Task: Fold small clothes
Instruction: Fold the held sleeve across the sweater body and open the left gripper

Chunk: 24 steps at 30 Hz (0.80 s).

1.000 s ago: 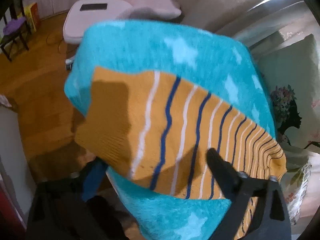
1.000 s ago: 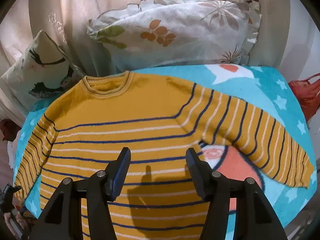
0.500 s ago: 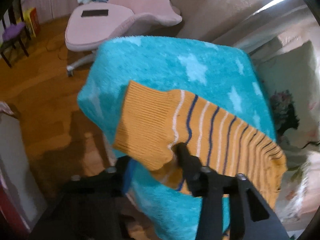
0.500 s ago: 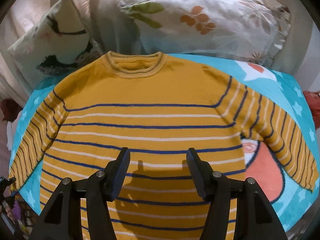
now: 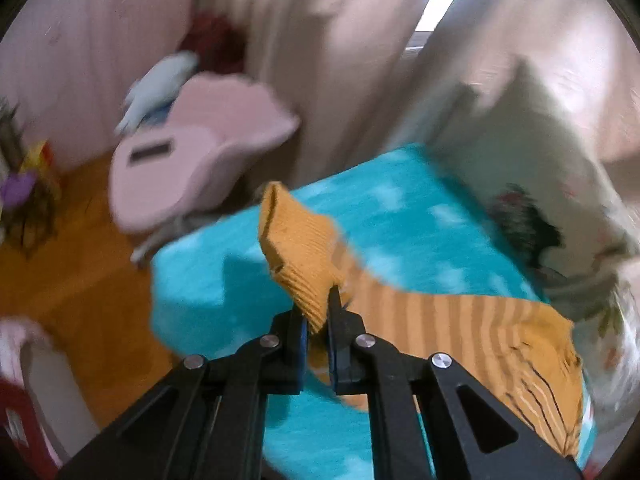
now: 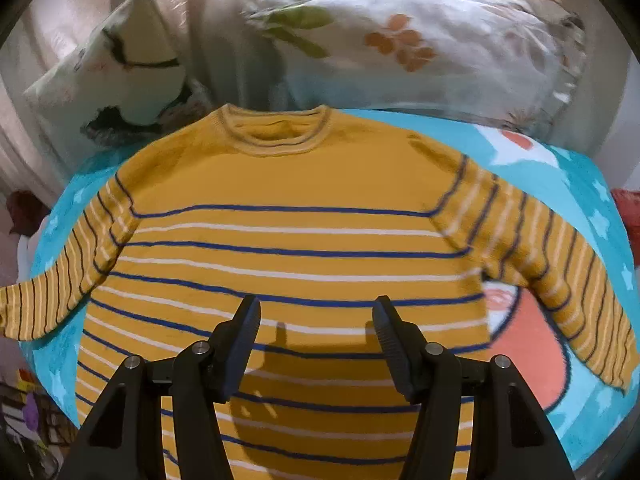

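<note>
Sweater (image 6: 304,184) flat, collar toward pillows; left tool (image 5: 318,322) pinching cuff (image 5: 296,248), right tool (image 6: 316,344) spread

The left wrist view looks steeply down along its own fingers from close above the left edge of the fluffy turquoise star-print blanket (image 5: 400,216), facing outward to the wooden floor (image 5: 72,280) and a pale pink moulded chair (image 5: 192,168); it is motion-blurred. The right wrist view looks down from the blanket's near edge toward the floral pillows (image 6: 420,44) at the far edge. Both views share the blanket and the mustard-yellow knitted sweater with blue and white stripes (image 6: 304,184), of which the left view shows only one sleeve.
</note>
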Motion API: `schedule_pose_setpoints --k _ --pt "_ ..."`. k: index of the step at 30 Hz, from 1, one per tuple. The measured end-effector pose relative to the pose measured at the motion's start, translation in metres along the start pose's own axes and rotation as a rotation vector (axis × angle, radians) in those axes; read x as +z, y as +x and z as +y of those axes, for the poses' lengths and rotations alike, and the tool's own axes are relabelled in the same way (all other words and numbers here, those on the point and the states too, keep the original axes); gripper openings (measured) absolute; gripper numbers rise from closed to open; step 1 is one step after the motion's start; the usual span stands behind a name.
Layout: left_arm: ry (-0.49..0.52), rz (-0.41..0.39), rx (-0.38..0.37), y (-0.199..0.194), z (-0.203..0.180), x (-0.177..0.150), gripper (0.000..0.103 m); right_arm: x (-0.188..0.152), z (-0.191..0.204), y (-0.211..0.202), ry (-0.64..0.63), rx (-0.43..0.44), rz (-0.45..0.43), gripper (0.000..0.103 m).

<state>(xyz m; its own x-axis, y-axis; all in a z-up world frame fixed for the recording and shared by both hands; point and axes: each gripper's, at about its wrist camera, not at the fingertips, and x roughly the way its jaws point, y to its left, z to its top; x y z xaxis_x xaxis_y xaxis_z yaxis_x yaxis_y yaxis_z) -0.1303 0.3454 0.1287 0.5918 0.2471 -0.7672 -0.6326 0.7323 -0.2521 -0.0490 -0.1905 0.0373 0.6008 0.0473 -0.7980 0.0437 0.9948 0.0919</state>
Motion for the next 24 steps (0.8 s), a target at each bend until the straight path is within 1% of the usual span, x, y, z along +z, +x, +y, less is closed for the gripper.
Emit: schedule_pose_setpoints --k 1,2,3,4,6,7,8,9,10,11,12,14,15,17,18,19,21,22,23,24 --pt "0.030 -0.010 -0.019 -0.004 -0.013 0.002 0.007 -0.002 -0.008 -0.002 0.015 -0.002 -0.003 0.063" --pt "0.088 -0.022 -0.060 -0.011 -0.039 0.003 0.007 -0.003 -0.016 -0.004 0.027 -0.003 -0.004 0.063" --pt "0.125 -0.027 -0.092 -0.015 -0.058 0.002 0.007 -0.006 -0.026 -0.006 0.045 -0.006 -0.005 0.063" --pt "0.177 -0.029 -0.144 -0.019 -0.087 -0.002 0.007 -0.008 -0.033 -0.007 0.058 -0.008 -0.004 0.063" --pt "0.258 -0.016 -0.228 -0.025 -0.133 -0.013 0.007 -0.013 -0.049 -0.010 0.086 -0.013 -0.003 0.063" --pt "0.308 0.002 -0.284 -0.026 -0.164 -0.023 0.007 -0.016 -0.059 -0.011 0.103 -0.017 -0.001 0.063" --pt "0.341 0.021 -0.324 -0.026 -0.185 -0.033 0.007 -0.018 -0.067 -0.013 0.117 -0.019 0.000 0.063" --pt "0.385 0.051 -0.378 -0.025 -0.216 -0.048 0.007 -0.021 -0.077 -0.015 0.133 -0.024 0.001 0.063" --pt "0.409 0.069 -0.407 -0.025 -0.233 -0.057 0.007 -0.024 -0.085 -0.017 0.143 -0.029 0.001 0.063" --pt "0.457 0.101 -0.458 -0.023 -0.264 -0.076 0.007 -0.027 -0.092 -0.019 0.151 -0.036 0.001 0.063" --pt "0.486 0.119 -0.482 -0.023 -0.279 -0.089 0.007 -0.029 -0.099 -0.021 0.159 -0.044 0.000 0.063" --pt "0.558 0.186 -0.541 -0.018 -0.325 -0.124 0.007 -0.034 -0.114 -0.026 0.176 -0.062 0.002 0.063" --pt "0.595 0.232 -0.577 -0.012 -0.350 -0.145 0.007 -0.036 -0.123 -0.028 0.183 -0.072 0.005 0.063" --pt "0.664 0.296 -0.608 -0.001 -0.380 -0.176 0.008 -0.038 -0.133 -0.031 0.189 -0.090 0.010 0.063" --pt "0.710 0.342 -0.611 0.008 -0.396 -0.198 0.009 -0.039 -0.138 -0.031 0.190 -0.098 0.012 0.063" --pt "0.728 0.371 -0.606 0.012 -0.403 -0.209 0.009 -0.039 -0.143 -0.032 0.189 -0.104 0.012 0.063" --pt "0.734 0.445 -0.600 0.018 -0.401 -0.229 0.014 -0.036 -0.149 -0.033 0.189 -0.107 0.011 0.063" --pt "0.717 0.474 -0.617 0.019 -0.397 -0.232 0.017 -0.035 -0.151 -0.034 0.191 -0.102 0.007 0.063" --pt "0.711 0.480 -0.618 0.017 -0.391 -0.231 0.030 -0.032 -0.152 -0.035 0.192 -0.090 0.000 0.063" --pt "0.707 0.474 -0.608 0.014 -0.384 -0.229 0.047 -0.029 -0.151 -0.034 0.192 -0.081 -0.004 0.063"
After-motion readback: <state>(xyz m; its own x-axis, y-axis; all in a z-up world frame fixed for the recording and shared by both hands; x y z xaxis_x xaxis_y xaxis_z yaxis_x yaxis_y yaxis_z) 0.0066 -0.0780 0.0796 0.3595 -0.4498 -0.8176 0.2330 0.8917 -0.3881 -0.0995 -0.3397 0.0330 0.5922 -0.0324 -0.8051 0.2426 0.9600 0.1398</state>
